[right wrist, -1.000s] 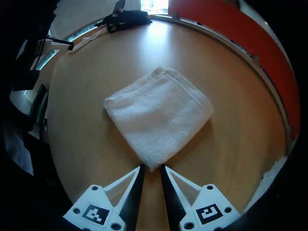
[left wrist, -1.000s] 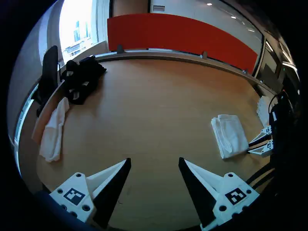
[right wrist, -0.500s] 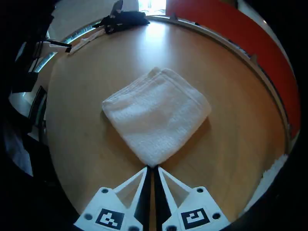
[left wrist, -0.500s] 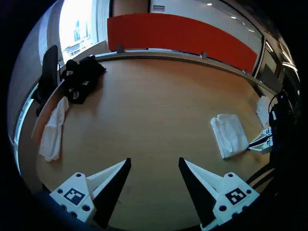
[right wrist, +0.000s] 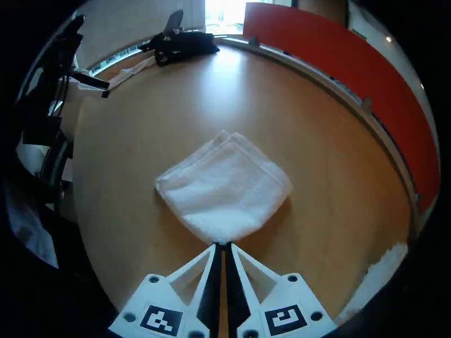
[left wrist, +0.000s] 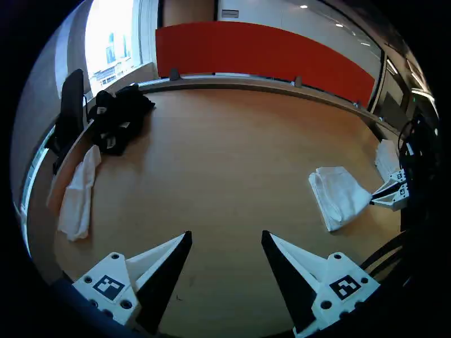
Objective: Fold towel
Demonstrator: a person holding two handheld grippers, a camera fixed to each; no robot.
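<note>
Now your right gripper (right wrist: 224, 250) sits farther back from the folded towel (right wrist: 225, 188) than a second ago. Its fingers are pressed together where they stood slightly apart, tips at the towel's nearest corner. Whether they pinch that corner is hard to tell. Your left gripper (left wrist: 225, 239) hangs spread wide, well apart from the towel, which lies flat on the table (left wrist: 225, 141).

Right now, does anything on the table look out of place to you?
A rumpled towel lies bunched along the table edge near the black bag, unfolded. The folded towel at the tips of the right hand-held gripper looks neat.
</note>
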